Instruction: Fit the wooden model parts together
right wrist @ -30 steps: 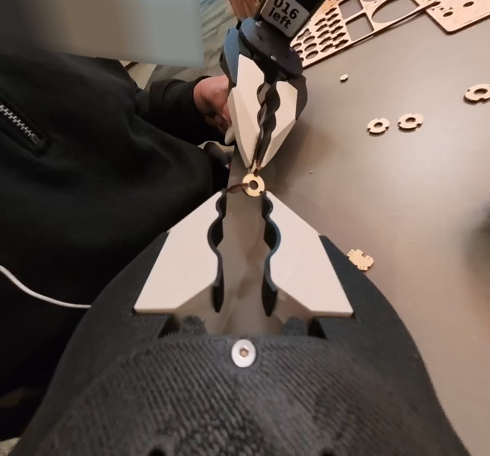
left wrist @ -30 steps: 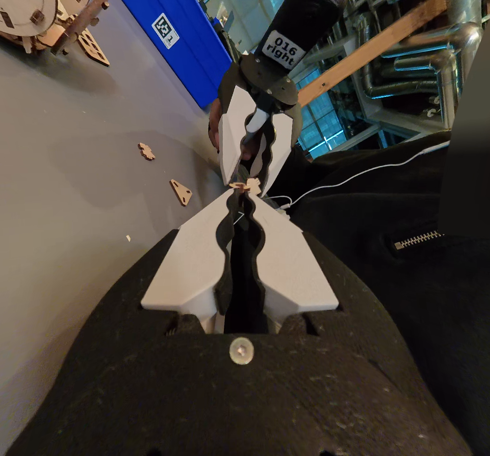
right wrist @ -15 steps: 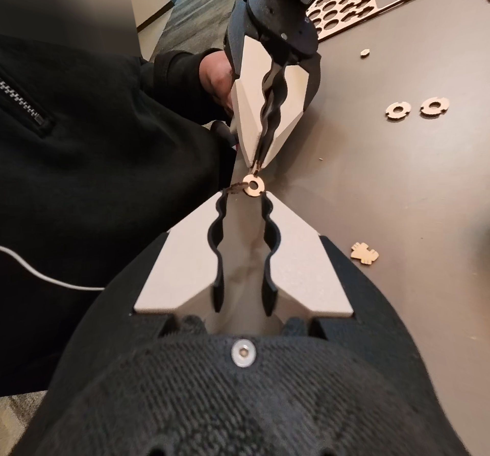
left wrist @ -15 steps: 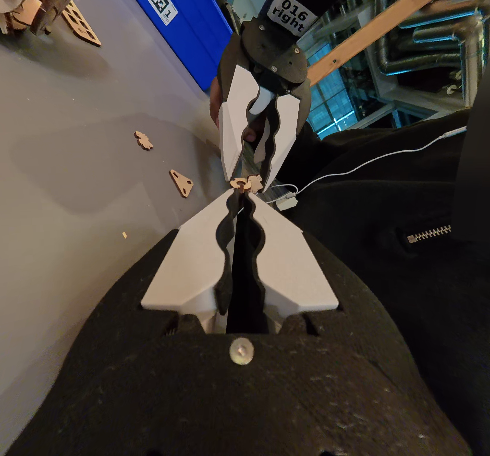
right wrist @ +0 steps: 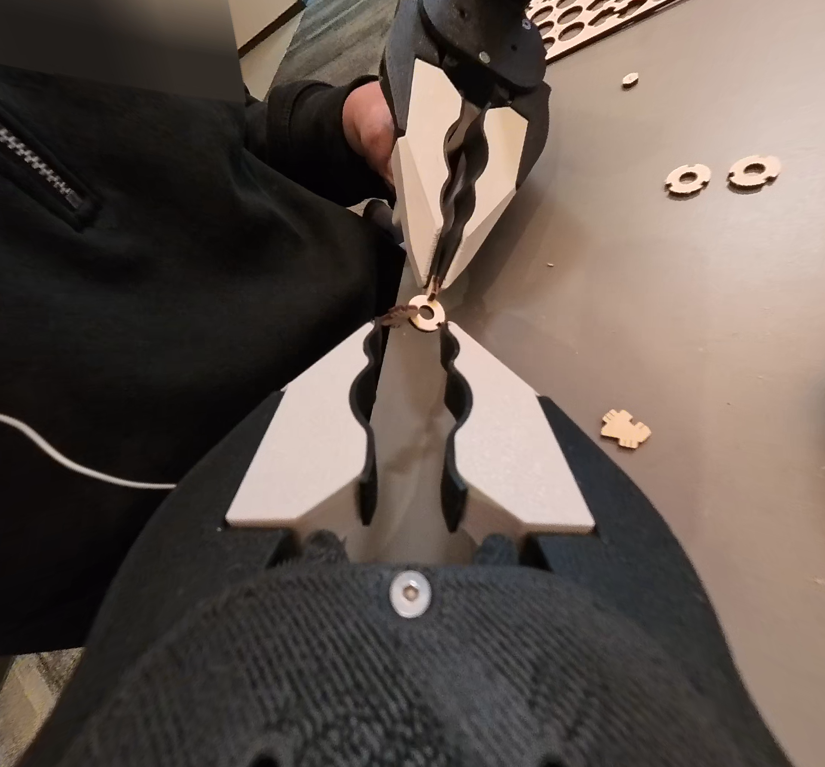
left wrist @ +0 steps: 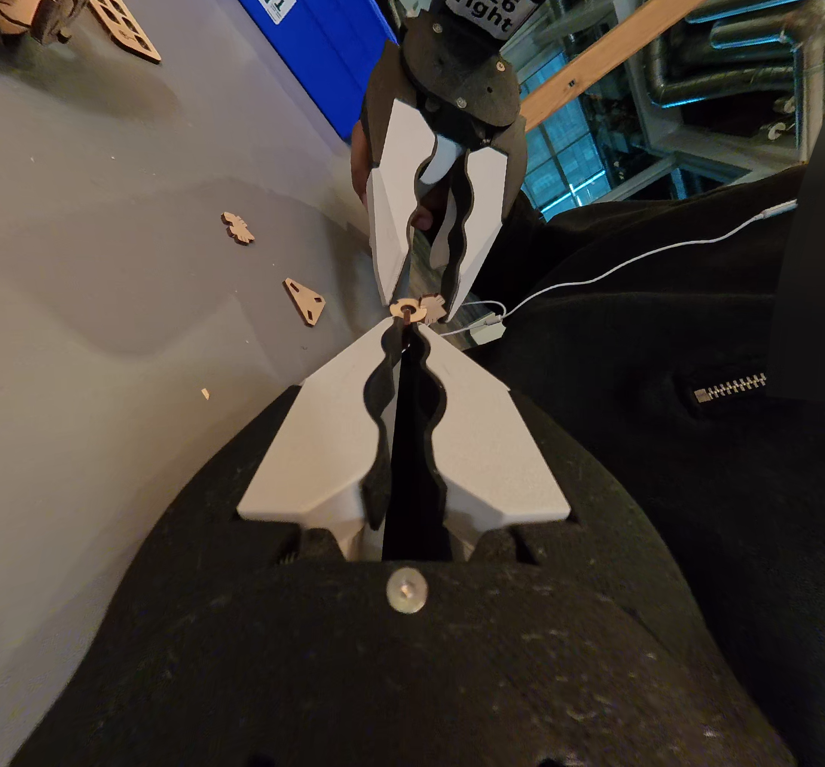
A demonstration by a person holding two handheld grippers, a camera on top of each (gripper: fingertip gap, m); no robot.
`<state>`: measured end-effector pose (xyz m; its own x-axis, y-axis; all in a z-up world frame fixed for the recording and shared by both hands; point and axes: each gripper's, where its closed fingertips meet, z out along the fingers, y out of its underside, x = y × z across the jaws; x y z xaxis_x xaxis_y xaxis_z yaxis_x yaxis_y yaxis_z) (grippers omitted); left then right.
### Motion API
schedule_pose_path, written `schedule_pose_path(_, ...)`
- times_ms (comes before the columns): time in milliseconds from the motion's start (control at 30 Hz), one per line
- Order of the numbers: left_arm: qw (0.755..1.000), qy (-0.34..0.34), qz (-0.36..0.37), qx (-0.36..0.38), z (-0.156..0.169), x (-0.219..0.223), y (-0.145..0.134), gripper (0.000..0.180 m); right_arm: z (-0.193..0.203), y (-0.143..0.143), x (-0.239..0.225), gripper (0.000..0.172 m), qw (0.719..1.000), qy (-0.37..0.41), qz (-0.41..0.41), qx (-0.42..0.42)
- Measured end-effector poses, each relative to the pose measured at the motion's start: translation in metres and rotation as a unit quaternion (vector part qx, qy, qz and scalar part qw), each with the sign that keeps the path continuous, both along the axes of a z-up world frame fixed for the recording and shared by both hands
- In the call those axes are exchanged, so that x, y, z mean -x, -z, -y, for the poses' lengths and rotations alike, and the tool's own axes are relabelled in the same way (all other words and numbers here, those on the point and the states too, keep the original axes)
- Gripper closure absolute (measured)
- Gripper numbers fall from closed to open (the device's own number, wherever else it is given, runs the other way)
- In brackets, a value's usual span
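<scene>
The left gripper [left wrist: 405, 325] is clenched on a thin dark wooden peg [left wrist: 406, 315] that sticks out of its fingertips, its tip at the hole of a small wooden ring [right wrist: 428, 312]. The right gripper [right wrist: 413, 329] grips that ring together with a notched wooden piece [left wrist: 433, 308] joined to it, one pad against each end of the pair. The two tools meet tip to tip above the near edge of the grey table [right wrist: 669, 299], beside a person's black jacket [right wrist: 156, 277]. To the right on the table lie two more rings [right wrist: 723, 176] and a flat cross-shaped piece [right wrist: 625, 428]; a triangular piece [left wrist: 306, 301] lies to the left.
</scene>
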<state>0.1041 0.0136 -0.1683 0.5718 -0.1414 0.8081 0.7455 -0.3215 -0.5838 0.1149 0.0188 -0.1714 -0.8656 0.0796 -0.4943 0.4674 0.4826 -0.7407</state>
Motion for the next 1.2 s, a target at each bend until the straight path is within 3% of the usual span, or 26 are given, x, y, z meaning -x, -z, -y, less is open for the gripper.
schedule_pose_path(567,1.000,-0.020,-0.008,0.006,-0.002,0.005,0.002,0.180,0.005,0.007,-0.001,0.146,1.000,0.010,-0.006,-0.001)
schedule_pose_path(633,0.999,-0.033,-0.010,0.017,-0.003,0.009,0.004,0.157,0.004,0.010,0.001,0.146,1.000,0.015,-0.015,-0.006)
schedule_pose_path(667,0.999,-0.037,-0.010,0.021,-0.004,0.010,0.006,0.147,0.003,0.012,0.003,0.146,1.000,0.019,-0.022,-0.011)
schedule_pose_path(867,0.997,-0.071,-0.020,0.013,0.000,0.022,0.003,0.142,-0.003,0.033,0.018,0.146,0.993,0.056,-0.088,-0.062)
schedule_pose_path(1067,0.995,-0.097,-0.021,-0.014,0.004,0.031,-0.005,0.142,-0.007,0.055,0.034,0.144,0.965,0.070,-0.205,-0.148)
schedule_pose_path(1200,0.993,-0.109,-0.037,-0.018,0.006,0.032,-0.007,0.142,-0.011,0.054,0.038,0.122,0.960,0.093,-0.213,-0.159)
